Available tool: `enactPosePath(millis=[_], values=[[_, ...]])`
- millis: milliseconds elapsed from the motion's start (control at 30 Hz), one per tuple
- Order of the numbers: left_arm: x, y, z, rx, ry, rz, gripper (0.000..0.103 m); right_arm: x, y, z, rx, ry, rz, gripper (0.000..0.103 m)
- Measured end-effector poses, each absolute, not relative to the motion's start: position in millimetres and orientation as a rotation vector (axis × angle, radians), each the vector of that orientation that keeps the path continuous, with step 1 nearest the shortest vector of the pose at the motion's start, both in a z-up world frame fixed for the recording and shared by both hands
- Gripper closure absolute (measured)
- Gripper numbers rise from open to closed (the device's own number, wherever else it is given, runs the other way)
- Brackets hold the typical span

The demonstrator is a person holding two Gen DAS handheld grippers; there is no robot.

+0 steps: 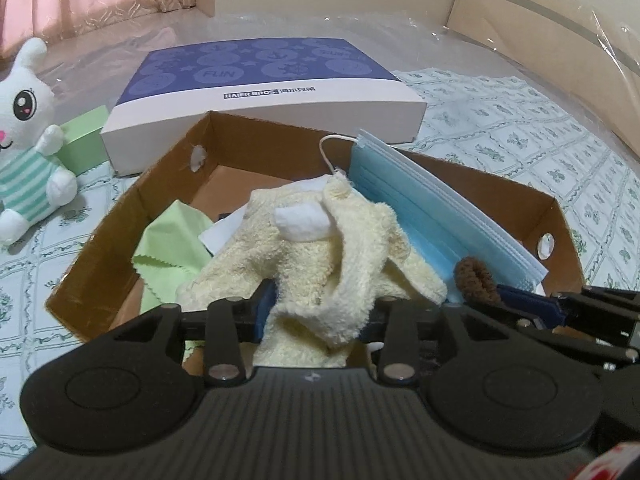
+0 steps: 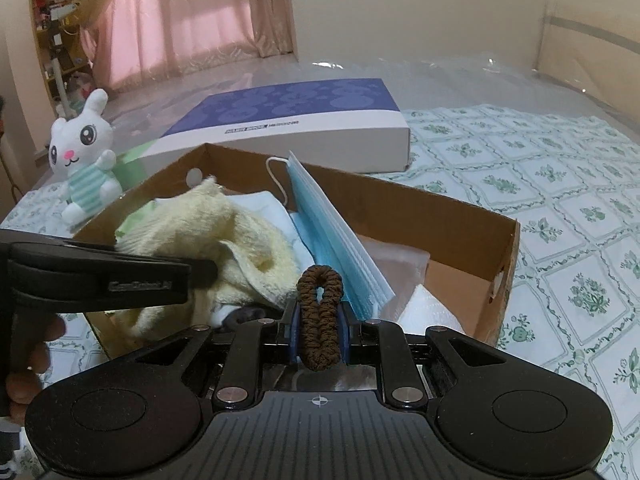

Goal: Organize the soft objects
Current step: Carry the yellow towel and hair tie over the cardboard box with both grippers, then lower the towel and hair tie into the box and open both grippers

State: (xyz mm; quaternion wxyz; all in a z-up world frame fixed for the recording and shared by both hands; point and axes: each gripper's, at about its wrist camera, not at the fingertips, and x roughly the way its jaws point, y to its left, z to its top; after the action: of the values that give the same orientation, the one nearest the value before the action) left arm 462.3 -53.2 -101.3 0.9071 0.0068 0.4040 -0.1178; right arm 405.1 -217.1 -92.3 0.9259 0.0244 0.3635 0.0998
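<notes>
A fluffy pale-yellow towel (image 1: 320, 272) lies bunched in the open cardboard box (image 1: 172, 160), with a white cotton pad (image 1: 304, 222) on top. My left gripper (image 1: 320, 312) sits over the box's near side, and the towel fills the gap between its blue pads. My right gripper (image 2: 319, 320) is shut on a brown hair scrunchie (image 2: 320, 304), held upright above the box's near edge beside a stack of blue face masks (image 2: 336, 232). From the left wrist view the scrunchie (image 1: 476, 276) shows at the right. One left finger (image 2: 120, 276) presses into the towel (image 2: 224, 232).
A green cloth (image 1: 172, 236) and white tissue lie in the box. Behind it stands a flat blue-and-white box (image 1: 260, 92). A white plush bunny (image 1: 28, 140) and a small green box (image 1: 86, 140) sit at the left on the patterned sheet (image 2: 560, 208). A hand (image 2: 36, 344) grips the left tool.
</notes>
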Motion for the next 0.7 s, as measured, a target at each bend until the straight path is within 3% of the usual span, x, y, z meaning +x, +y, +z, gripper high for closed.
enactPosePath(millis=[67, 200, 467, 600, 700], values=[[458.4, -48.8, -99.0, 0.007, 0.834, -0.252, 0.062, 403.7, -218.4, -90.9, 0.055, 0.742, 0.206, 0.083], [449.9, -40.6, -92.4, 0.007, 0.832, -0.251, 0.045, 398.2, -216.6, -86.9, 0.052, 0.735, 0.223, 0.044], [417.2, -23.1, -73.8, 0.004, 0.782, -0.263, 0.042, 372.3, -212.7, -73.1, 0.037, 0.703, 0.260, 0.037], [398.3, -17.4, -61.9, -0.008, 0.733, -0.278, 0.051, 363.8, -215.0, -67.4, 0.054, 0.693, 0.260, 0.037], [390.8, -13.3, -54.5, -0.031, 0.706, -0.286, 0.072, 359.8, -218.1, -61.6, 0.062, 0.669, 0.251, 0.037]])
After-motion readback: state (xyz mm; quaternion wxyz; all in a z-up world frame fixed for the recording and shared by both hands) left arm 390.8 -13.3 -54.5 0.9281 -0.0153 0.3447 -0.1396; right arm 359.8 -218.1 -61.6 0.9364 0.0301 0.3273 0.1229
